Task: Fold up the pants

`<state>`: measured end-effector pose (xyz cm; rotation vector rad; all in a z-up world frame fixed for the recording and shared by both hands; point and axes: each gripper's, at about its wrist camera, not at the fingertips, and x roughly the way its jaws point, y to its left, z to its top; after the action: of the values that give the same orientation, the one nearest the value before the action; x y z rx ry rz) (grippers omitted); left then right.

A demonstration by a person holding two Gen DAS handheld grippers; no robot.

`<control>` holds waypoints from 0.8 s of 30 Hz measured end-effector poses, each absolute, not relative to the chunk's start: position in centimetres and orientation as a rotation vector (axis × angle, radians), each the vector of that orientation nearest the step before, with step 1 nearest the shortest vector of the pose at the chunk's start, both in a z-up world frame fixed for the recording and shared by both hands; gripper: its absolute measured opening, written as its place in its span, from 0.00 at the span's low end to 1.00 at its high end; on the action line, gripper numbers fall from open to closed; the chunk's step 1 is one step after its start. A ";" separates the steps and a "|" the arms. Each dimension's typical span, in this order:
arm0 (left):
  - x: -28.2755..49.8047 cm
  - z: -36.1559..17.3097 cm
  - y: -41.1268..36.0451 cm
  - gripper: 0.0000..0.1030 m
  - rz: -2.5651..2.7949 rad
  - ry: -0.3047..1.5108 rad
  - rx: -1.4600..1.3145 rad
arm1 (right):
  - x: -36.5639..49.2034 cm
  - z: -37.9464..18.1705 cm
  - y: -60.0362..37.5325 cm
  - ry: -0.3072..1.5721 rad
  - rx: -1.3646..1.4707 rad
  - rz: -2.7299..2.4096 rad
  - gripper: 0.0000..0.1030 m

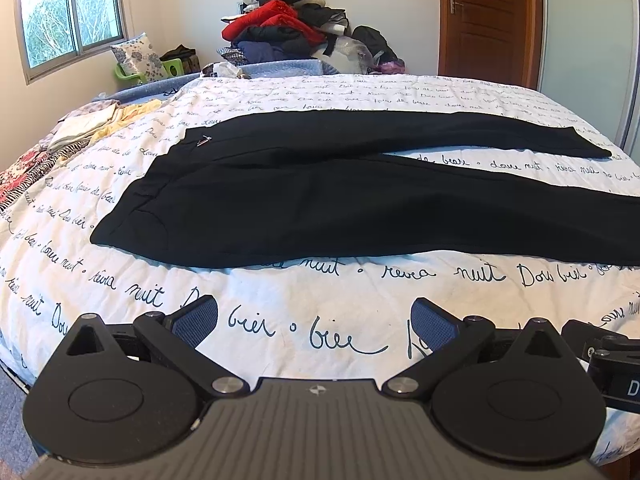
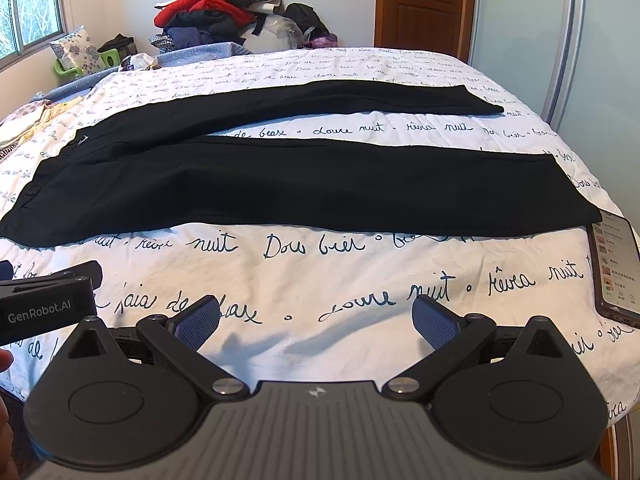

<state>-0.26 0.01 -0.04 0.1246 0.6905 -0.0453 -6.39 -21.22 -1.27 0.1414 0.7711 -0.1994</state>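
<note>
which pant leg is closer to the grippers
The near leg, lying just beyond both open hand-held grippers; the far leg angles away toward the clothes pile.

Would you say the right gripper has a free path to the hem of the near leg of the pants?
Probably yes: the right gripper is open over bare bedspread, and nothing lies between it and the black pants. The phone sits just beside that hem.
</note>
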 end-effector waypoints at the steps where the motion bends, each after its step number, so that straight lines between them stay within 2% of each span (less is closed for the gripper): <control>1: -0.2 0.0 0.0 1.00 -0.044 0.691 0.124 | -6.4 -1.3 -21.2 0.771 0.140 -0.200 1.00; 24: -0.2 -0.4 -0.1 1.00 -0.045 0.688 0.151 | -6.4 -1.4 -20.9 0.775 0.140 -0.190 1.00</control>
<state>-0.18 -0.13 -0.36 0.1510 0.6877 -0.0446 -6.43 -20.89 -1.43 0.1404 0.7749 -0.1900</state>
